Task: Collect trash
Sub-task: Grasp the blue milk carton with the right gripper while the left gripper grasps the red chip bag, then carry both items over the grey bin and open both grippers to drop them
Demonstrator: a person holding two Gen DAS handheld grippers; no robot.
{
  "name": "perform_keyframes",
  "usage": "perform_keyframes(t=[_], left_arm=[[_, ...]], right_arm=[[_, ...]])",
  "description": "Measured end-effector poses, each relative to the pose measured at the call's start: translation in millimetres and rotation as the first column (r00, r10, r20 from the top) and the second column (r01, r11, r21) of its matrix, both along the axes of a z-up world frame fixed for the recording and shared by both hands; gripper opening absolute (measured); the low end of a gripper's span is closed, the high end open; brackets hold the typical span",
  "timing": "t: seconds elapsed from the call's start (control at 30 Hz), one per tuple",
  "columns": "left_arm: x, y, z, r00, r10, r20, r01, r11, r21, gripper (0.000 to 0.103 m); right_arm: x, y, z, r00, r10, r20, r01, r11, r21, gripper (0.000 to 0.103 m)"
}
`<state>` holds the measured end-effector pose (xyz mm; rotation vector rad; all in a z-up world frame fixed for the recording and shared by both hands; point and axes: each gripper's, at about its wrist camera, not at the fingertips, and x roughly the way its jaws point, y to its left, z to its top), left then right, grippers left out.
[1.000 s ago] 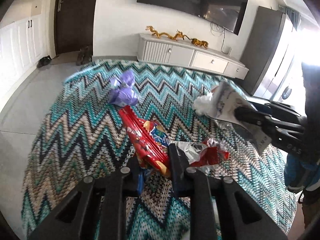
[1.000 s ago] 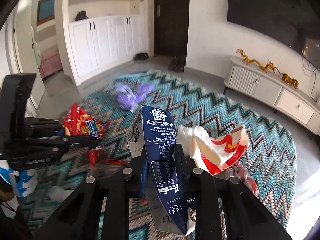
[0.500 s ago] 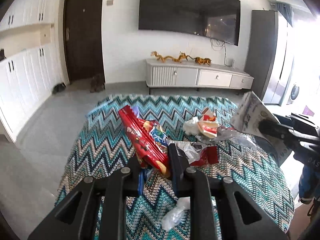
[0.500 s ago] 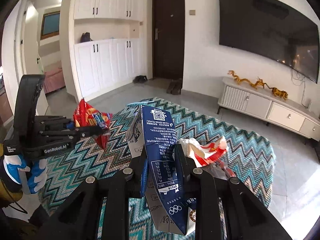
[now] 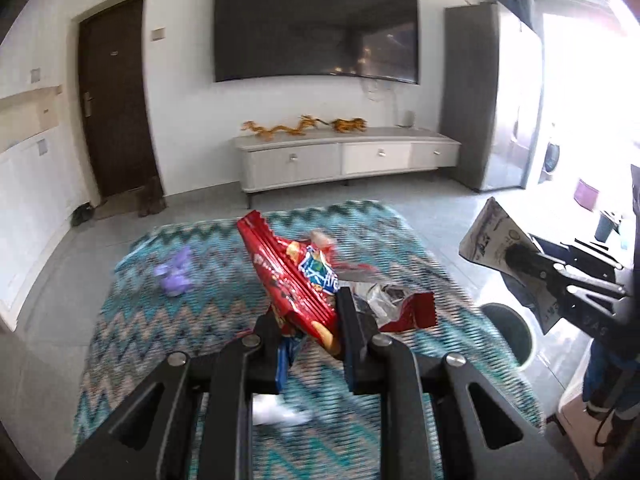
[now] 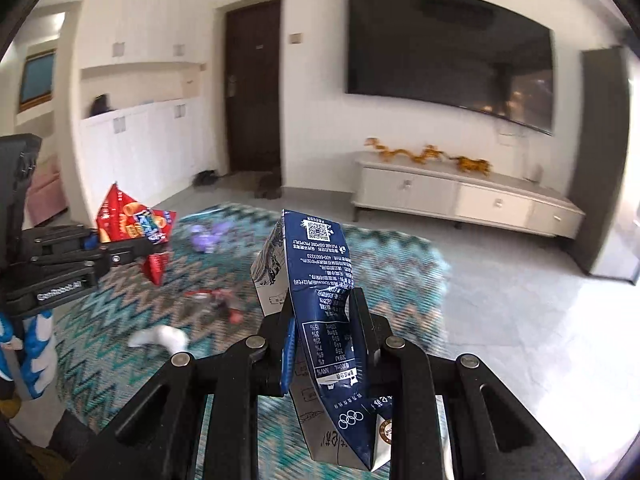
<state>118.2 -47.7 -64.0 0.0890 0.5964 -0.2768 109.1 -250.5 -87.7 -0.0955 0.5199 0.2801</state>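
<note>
Both hands are up and pulled back from the rug vs a sec ago; the room now looks more level, w/ more wall and TV in view.

Left wrist view: left gripper (image 5: 308, 320) has its jaws narrow, clamped on a red snack bag (image 5: 288, 276) that sticks up toward 11 o'clock. On the zigzag rug (image 5: 208, 292) beyond, trash is left: purple wrapper (image 5: 176, 276) at 10 o'clock, torn red-silver wrapper (image 5: 400, 304) at 2 o'clock, white scrap (image 5: 276, 412) just under the jaws. A round bin (image 5: 512, 336) sits at 3 o'clock, below the right gripper (image 5: 516, 260).

Right wrist view: right gripper's jaws are narrow too, pinching a flattened blue milk carton (image 6: 320, 292) that points to 12. No bin here; this view does show the carton's print and the left gripper's side.

Progress: two pieces lifted, neither binned yet, at least three on the rug.
</note>
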Motion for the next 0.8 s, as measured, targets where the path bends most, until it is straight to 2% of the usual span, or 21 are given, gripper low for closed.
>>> perform_keyframes(t=[0.17, 0.37, 0.53, 0.67, 0.8], left_arm=[[12, -84, -2, 0.991, -0.13, -0.039, 0.13, 0.991, 0.008, 0.019], [28, -197, -29, 0.95, -0.285, -0.124, 0.289, 0.957, 0.017, 0.019], [43, -283, -64, 0.904, -0.369, -0.215, 0.381, 0.924, 0.02, 0.019], [62, -329, -95, 0.872, -0.391, -0.294, 0.408, 0.913, -0.006, 0.02], [83, -364, -124, 0.849, -0.396, -0.35, 0.414, 0.91, -0.025, 0.022]], right_arm=[[-10, -66, -16, 0.989, -0.147, -0.006, 0.147, 0.989, 0.025, 0.023], [-20, -171, -59, 0.93, -0.354, -0.099, 0.36, 0.932, 0.046, 0.023], [-17, -240, -102, 0.88, -0.43, -0.2, 0.453, 0.888, 0.085, 0.023], [-4, -293, -146, 0.836, -0.453, -0.311, 0.522, 0.831, 0.191, 0.024], [12, -326, -187, 0.79, -0.47, -0.394, 0.583, 0.776, 0.241, 0.024]])
